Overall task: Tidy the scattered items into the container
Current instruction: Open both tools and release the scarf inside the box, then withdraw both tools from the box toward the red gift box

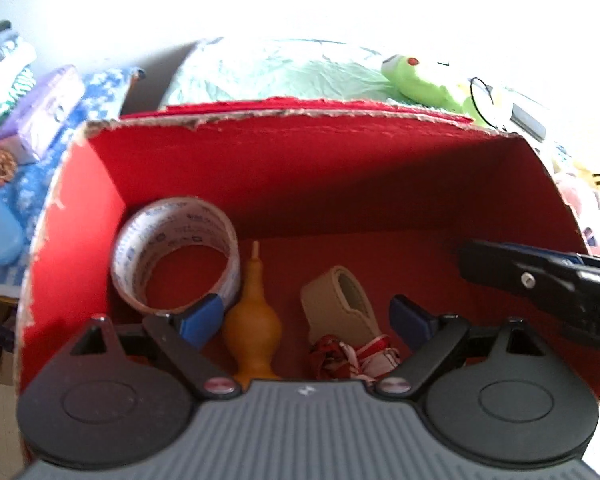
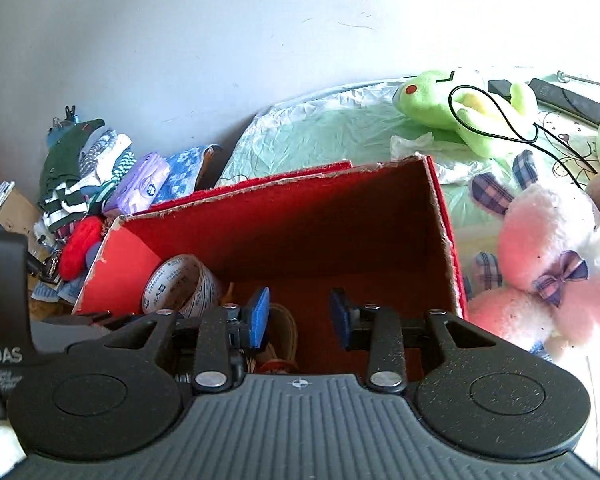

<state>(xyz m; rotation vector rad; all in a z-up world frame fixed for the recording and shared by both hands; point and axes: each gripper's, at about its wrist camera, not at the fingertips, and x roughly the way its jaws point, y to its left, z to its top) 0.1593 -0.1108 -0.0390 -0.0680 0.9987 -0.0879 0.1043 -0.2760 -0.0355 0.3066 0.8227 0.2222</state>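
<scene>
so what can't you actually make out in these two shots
- Red-white bundle in the box: left view, near part hidden by the left claw body; identity unclear.
- Orange bulb: base cut off likewise.
- Right view: right claw covers most box contents except the tape.
- Left view's top: washed out.

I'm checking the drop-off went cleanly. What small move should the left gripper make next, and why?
Probably lift the left gripper straight up out of the red box: its jaws stand open and empty, and the orange bulb lies on the floor beside the tape roll.

red box (image 1: pixel 300 168) right half bare, tape roll (image 1: pixel 176 252) crowding left corner
</scene>
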